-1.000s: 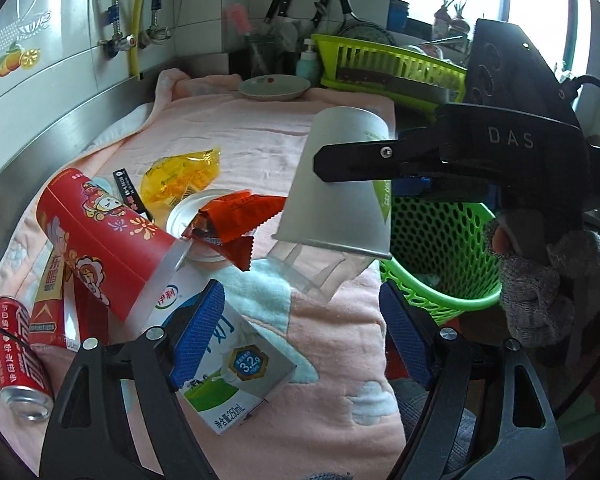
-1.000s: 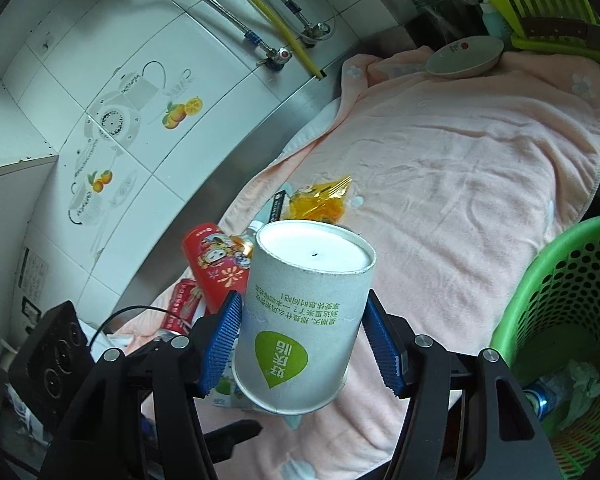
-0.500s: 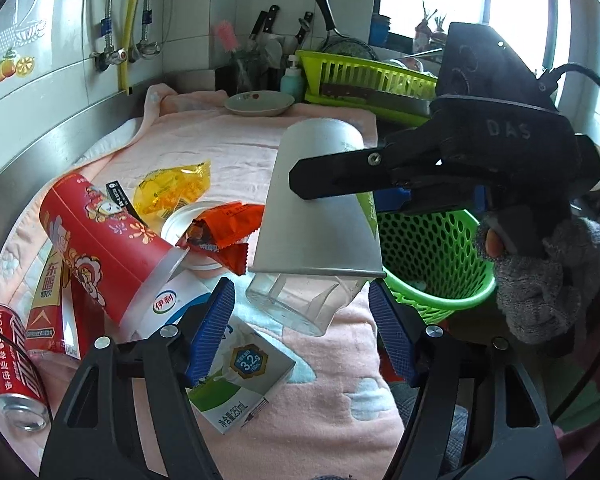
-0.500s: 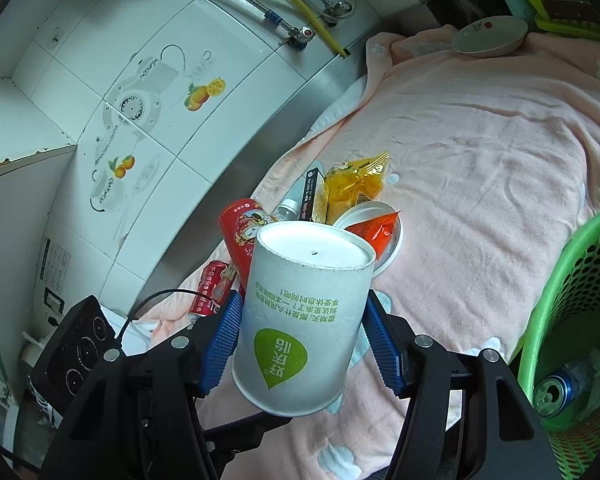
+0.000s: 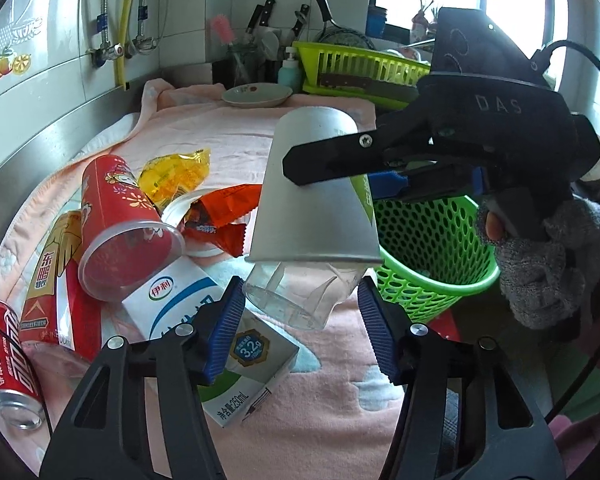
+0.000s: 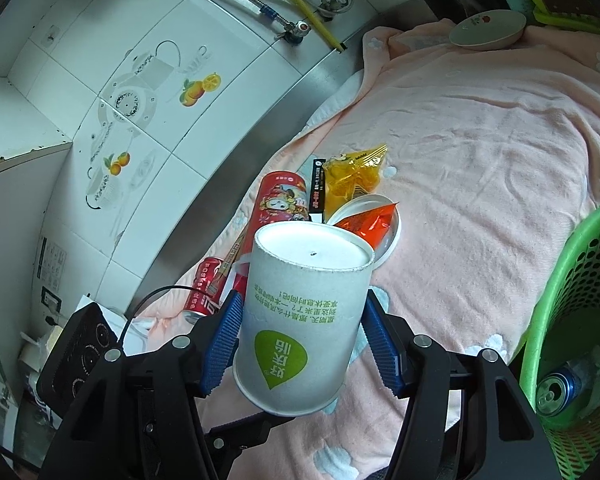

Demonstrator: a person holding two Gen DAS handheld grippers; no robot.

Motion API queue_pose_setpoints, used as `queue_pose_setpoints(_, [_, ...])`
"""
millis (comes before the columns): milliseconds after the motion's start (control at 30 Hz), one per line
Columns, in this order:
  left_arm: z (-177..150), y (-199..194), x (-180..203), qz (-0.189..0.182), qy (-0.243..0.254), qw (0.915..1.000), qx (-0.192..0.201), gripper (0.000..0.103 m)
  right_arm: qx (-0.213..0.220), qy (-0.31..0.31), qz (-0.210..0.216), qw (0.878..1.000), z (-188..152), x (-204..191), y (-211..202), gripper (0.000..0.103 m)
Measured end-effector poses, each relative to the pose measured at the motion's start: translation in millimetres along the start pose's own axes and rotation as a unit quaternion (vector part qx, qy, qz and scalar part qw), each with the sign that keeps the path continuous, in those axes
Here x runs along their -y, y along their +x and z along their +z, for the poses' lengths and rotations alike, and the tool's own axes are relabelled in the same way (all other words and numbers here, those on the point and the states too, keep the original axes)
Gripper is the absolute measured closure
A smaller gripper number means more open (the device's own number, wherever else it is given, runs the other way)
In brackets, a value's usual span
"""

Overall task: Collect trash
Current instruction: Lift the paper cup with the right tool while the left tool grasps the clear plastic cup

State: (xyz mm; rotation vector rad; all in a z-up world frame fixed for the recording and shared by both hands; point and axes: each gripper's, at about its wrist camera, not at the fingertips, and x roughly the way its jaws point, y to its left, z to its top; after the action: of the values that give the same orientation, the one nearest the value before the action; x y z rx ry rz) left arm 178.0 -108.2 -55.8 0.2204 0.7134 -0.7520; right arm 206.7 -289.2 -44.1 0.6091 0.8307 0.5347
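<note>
My right gripper is shut on a white paper cup with a green leaf logo, held upside down above the pink towel. In the left wrist view this paper cup hangs mouth down, and a clear plastic cup sticks out of its mouth. My left gripper is closing, its blue pads close on either side of the clear cup. A green mesh basket stands just right of the cups. A gloved hand holds the right gripper.
On the towel at the left lie a red cup, a milk carton, a red can, a yellow wrapper and an orange wrapper. The basket holds a blue can. A dish and a green rack stand at the back.
My left jaws have narrowed from wide apart to either side of the clear cup. The paper cup stays in the right gripper, and the view has closed in on the cups.
</note>
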Motion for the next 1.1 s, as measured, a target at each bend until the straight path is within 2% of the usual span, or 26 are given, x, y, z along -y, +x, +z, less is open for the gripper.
queue_pose_setpoints(333, [-5, 8, 0, 0.008, -0.008, 0.9997, -0.021, 0.051, 0.031, 0.019, -0.016, 0.999, 4, 18, -17, 0.045])
queue_pose_setpoints(467, [-5, 12, 4, 0.018, -0.003, 0.9994, -0.031, 0.052, 0.054, 0.014, -0.044, 0.997, 2, 25, -34, 0.045])
queue_pose_setpoints(500, [-5, 12, 4, 0.017, -0.004, 0.9993, -0.032, 0.059, 0.058, 0.014, -0.048, 0.997, 1, 28, -38, 0.045])
queue_pose_setpoints(733, [2, 19, 9, 0.019, -0.008, 0.9987, -0.046, 0.058, 0.086, 0.004, -0.096, 0.992, -11, 44, -67, 0.045])
queue_pose_setpoints(833, [5, 22, 7, 0.019, -0.017, 0.9981, -0.056, 0.057, 0.089, 0.006, -0.105, 0.991, -17, 51, -74, 0.045])
queue_pose_setpoints(933, [7, 26, 9, 0.022, -0.011, 0.9975, -0.065, 0.047, 0.091, 0.008, -0.117, 0.989, -23, 59, -79, 0.045])
queue_pose_setpoints(1000, [10, 26, 11, 0.027, -0.006, 0.9974, -0.066, 0.028, 0.09, 0.014, -0.123, 0.988, -26, 66, -81, 0.045])
queue_pose_setpoints(1100, [14, 28, 14, 0.036, 0.003, 0.9972, -0.066, 0.026, 0.093, 0.023, -0.13, 0.987, -30, 76, -87, 0.045])
